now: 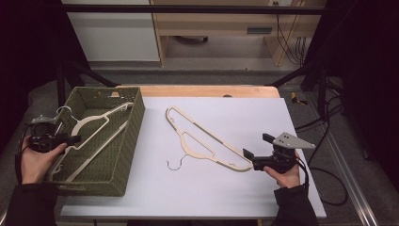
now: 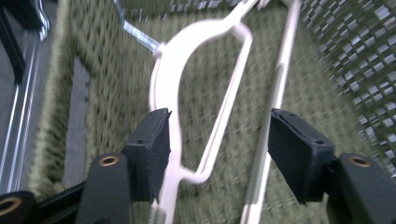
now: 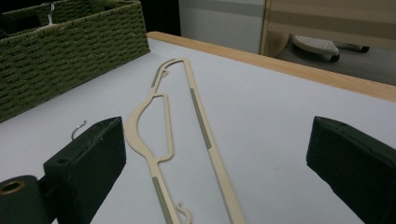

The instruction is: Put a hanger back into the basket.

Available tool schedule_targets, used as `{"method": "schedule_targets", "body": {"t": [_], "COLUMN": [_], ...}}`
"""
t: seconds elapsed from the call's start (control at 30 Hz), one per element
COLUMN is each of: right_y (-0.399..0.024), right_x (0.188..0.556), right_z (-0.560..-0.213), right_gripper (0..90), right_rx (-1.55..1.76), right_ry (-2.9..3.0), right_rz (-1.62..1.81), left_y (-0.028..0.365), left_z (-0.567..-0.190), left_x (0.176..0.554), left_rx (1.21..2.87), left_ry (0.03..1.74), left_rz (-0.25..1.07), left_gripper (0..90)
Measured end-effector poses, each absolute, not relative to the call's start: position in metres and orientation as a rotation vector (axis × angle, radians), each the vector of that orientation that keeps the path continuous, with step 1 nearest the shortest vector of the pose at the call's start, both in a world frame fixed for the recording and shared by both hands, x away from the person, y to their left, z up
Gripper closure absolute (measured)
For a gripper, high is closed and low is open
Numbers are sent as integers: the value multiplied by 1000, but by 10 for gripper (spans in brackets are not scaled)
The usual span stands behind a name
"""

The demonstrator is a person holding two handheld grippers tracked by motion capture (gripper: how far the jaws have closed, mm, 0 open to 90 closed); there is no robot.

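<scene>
A cream plastic clothes hanger [image 1: 207, 141] lies flat mid-bench on the white bench top [image 1: 263, 188], long axis running from far-left toward the near-right edge, wire hook [image 1: 174, 165] pointing near-left. The right gripper [image 1: 256, 150] rests near its right end, jaws wide apart. A second cream hanger [image 1: 91, 136] lies lengthwise in the green woven basket [image 1: 127, 155] at the left edge; the left gripper [image 2: 217, 154], jaws spread, straddles it.

Beyond your table [image 1: 207, 90] stands a wooden cabinet [image 1: 221, 23]; black cables [image 1: 289, 42] hang at its right end.
</scene>
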State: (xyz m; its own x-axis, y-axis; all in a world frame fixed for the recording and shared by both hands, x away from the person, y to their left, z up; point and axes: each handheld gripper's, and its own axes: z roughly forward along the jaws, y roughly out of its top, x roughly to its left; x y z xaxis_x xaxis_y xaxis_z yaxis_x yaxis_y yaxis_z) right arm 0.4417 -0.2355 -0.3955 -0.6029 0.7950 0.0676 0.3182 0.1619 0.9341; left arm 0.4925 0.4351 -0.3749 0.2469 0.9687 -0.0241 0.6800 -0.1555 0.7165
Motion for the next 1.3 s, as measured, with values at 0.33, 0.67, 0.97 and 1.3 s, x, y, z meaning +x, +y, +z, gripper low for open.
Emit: {"method": "schedule_targets", "body": {"t": [0.33, 0.67, 0.97, 1.3], "right_y": [-234, -234, -235, -234], "right_x": [441, 441, 440, 440], "right_z": [-394, -394, -394, -393], "right_gripper": [53, 53, 53, 52], "right_rx": [1049, 1049, 1051, 1049], "right_ry": [2001, 2003, 1999, 1999], "right_rz": [1446, 1450, 1458, 1460], "left_y": [394, 331, 276, 223], "left_z": [-345, -329, -339, -354], "left_x": [472, 454, 446, 446], "left_rx": [1811, 1739, 1791, 1841], "left_ry": [1252, 1055, 900, 829], "left_rz": [672, 642, 590, 538], "left_gripper": [246, 84, 81, 86]}}
